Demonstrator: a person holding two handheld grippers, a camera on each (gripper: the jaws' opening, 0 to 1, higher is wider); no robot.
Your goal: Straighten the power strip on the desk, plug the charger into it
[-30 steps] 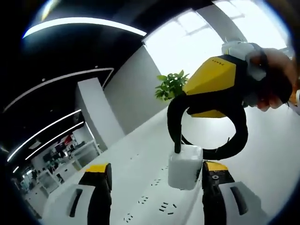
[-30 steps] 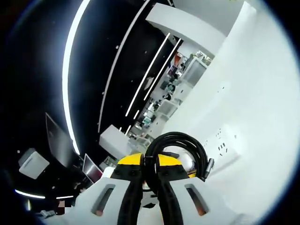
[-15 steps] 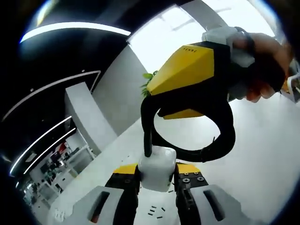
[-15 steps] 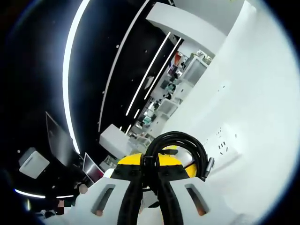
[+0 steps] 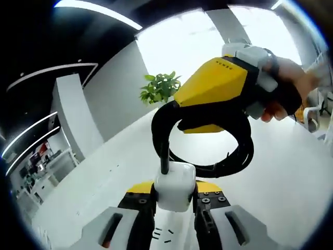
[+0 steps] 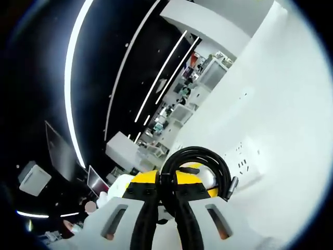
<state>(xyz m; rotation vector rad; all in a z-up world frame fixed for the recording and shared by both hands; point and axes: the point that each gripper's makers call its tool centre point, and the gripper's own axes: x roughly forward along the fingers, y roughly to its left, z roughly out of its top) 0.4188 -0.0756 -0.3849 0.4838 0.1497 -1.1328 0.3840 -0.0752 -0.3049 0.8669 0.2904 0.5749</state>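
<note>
Left gripper [image 5: 174, 208] has its two jaws pressed against the sides of the white charger [image 5: 174, 185], clamping the block between them at the bottom of the left gripper view. Right gripper [image 6: 166, 200] has its jaws drawn together on the black cable [image 6: 200, 161], which coils in a loop just above them; in the left gripper view the same tool appears as a yellow and black body [image 5: 218, 96] held by a hand [image 5: 283, 94] at the upper right, with that coil [image 5: 208, 140] hanging under it and running down into the top of the charger.

White desk [image 5: 270, 187] spreads under both tools and is washed out by glare, so its edges are hard to trace. The power strip [image 6: 244, 159] lies on the desk just right of the cable loop in the right gripper view, a pale bar with dark socket slots; its far end fades into the brightness. In the left gripper view, a few dark slots [image 5: 162, 233] show between the jaws below the charger, the rest hidden by the jaws and the block. Whether the charger's prongs touch them I cannot tell.

A green plant [image 5: 160, 87] stands at the desk's far end against a bright window, seen from the left gripper. The right gripper looks toward a dark ceiling with long light strips [image 6: 83, 78].
</note>
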